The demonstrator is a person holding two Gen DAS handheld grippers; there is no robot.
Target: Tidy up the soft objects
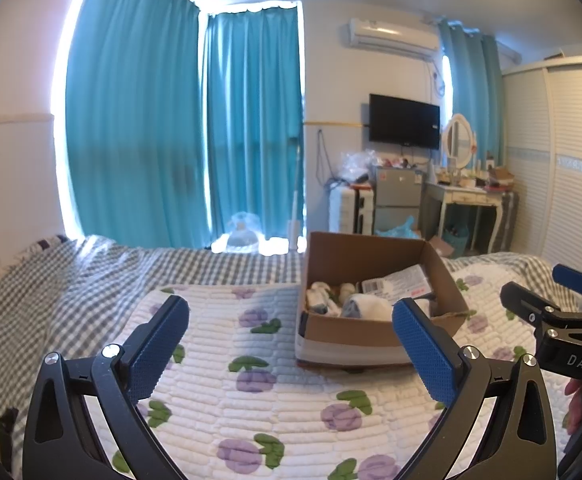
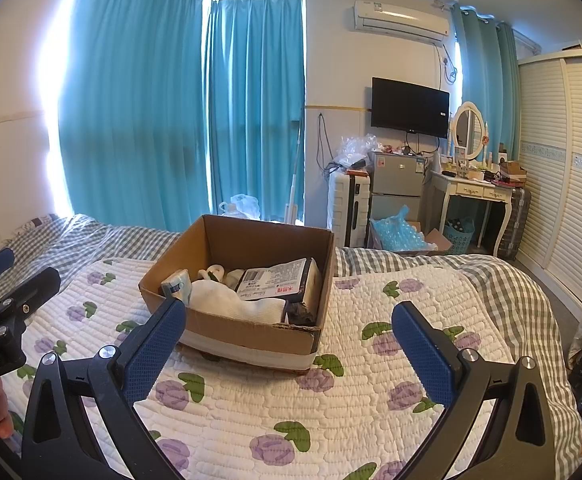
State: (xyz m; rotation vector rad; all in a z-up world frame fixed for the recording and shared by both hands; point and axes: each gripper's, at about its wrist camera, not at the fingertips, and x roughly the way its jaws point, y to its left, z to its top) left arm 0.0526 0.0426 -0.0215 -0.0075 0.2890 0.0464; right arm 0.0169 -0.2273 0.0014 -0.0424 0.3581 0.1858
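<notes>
An open cardboard box [image 1: 343, 336] [image 2: 251, 332] stands on the quilted flower-print bed cover [image 1: 251, 380] [image 2: 351, 400]. Inside it lie white socks [image 1: 371, 306] [image 2: 235, 300], a small plush toy [image 2: 213, 272], a tissue pack [image 2: 177, 286] and a dark labelled packet [image 1: 399, 282] [image 2: 279, 280]. My left gripper [image 1: 291, 344] is open and empty, above the cover just in front and left of the box. My right gripper [image 2: 289, 348] is open and empty, in front of the box's near right corner. Each gripper shows at the edge of the other's view [image 1: 551, 312] [image 2: 7, 304].
A grey checked sheet [image 1: 51, 288] [image 2: 491, 280] covers the bed around the quilt. Beyond the bed are teal curtains [image 2: 171, 120], a suitcase [image 2: 345, 204], a small fridge [image 2: 397, 188], a dressing table [image 2: 475, 192], a wall TV [image 2: 409, 106] and a louvred wardrobe [image 2: 563, 160].
</notes>
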